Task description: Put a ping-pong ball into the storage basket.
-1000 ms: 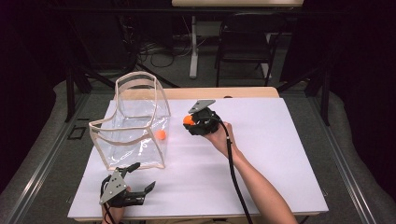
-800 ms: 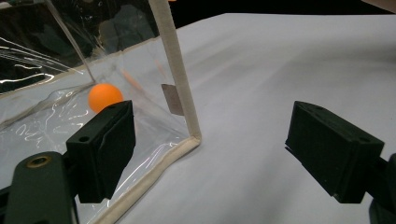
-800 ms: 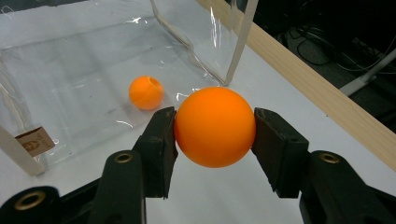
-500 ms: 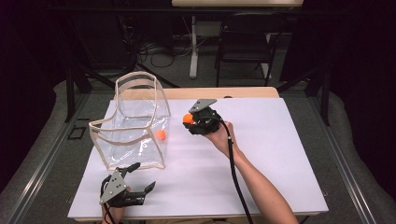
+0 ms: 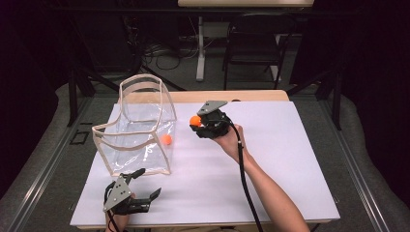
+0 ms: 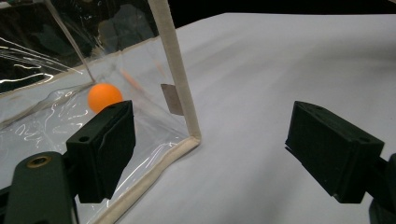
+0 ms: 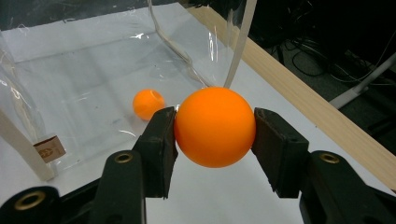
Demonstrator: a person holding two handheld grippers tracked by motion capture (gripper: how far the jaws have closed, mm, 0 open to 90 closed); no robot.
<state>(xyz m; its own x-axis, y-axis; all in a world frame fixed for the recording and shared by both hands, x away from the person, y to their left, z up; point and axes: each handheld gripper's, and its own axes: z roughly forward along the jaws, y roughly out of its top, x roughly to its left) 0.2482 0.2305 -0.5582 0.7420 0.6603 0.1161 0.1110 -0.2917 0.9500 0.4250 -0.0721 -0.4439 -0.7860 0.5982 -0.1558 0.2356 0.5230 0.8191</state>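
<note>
The right gripper (image 7: 215, 128) clamps an orange plastic ball (image 7: 215, 126) just beside the clear plastic bag (image 5: 140, 135) near the white table's (image 5: 290, 169) far-left corner. A second orange ball (image 5: 167, 139) already lies inside; the left gripper (image 6: 210, 154), jaws wide, holds nothing. Judged halfway: one ball bagged, one left.

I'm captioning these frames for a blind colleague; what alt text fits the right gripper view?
The right claw grips an orange ball between its two black jaws, above the white table. Behind it stands a clear plastic bag with beige trim, a second orange ball inside it.
</note>
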